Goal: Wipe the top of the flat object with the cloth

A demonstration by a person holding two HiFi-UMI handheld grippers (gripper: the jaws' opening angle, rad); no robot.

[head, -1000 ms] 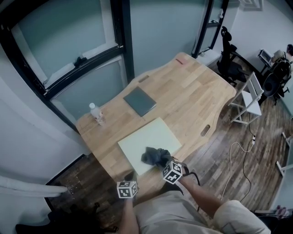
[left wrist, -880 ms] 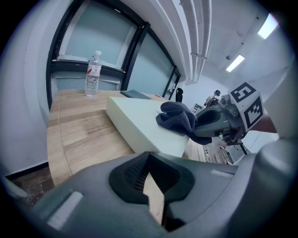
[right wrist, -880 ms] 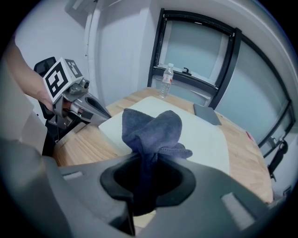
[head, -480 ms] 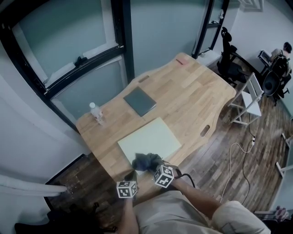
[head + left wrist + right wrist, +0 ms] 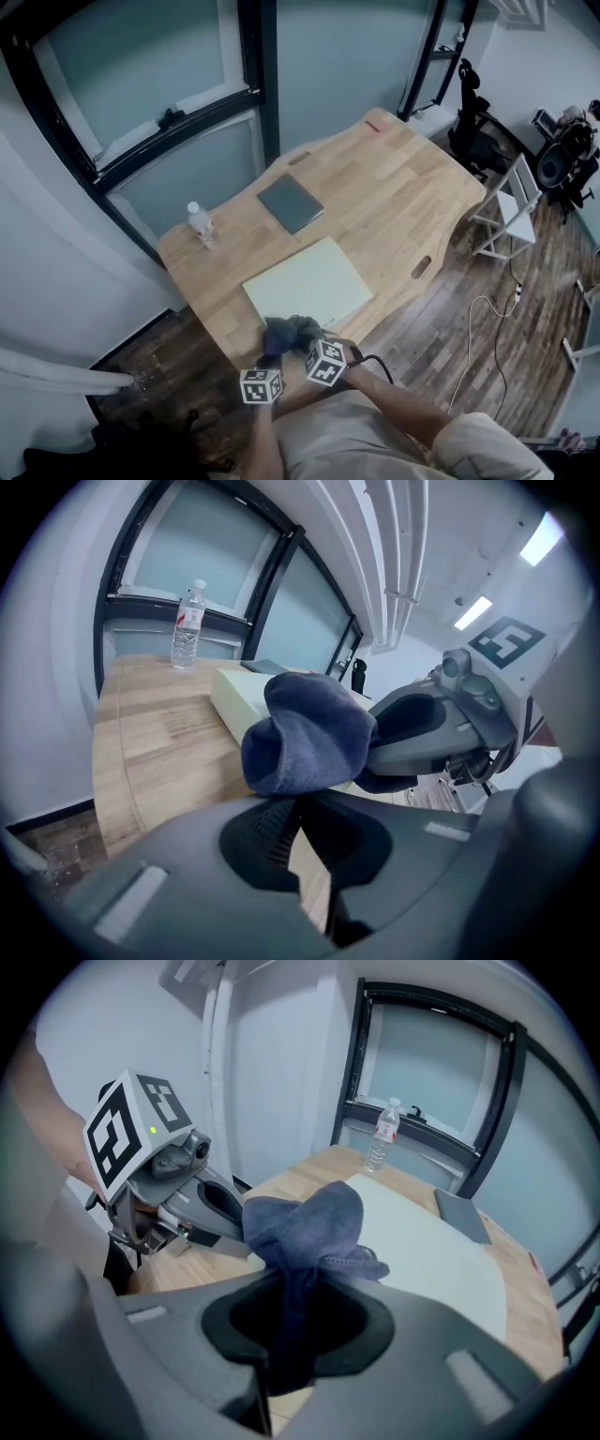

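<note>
Our right gripper (image 5: 286,1340) is clamped on the soft, crumpled dark-blue cloth (image 5: 287,332); the cloth sits at the near corner of the smooth, pale rectangular board (image 5: 314,279) on the wooden table (image 5: 394,183); our left gripper (image 5: 302,832), jaws together, is just beside it.

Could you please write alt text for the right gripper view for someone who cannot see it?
The right gripper is shut on a bunched dark blue cloth, held at the near edge of a pale flat board on a wooden table. The left gripper sits close at left; a water bottle stands beyond.
</note>
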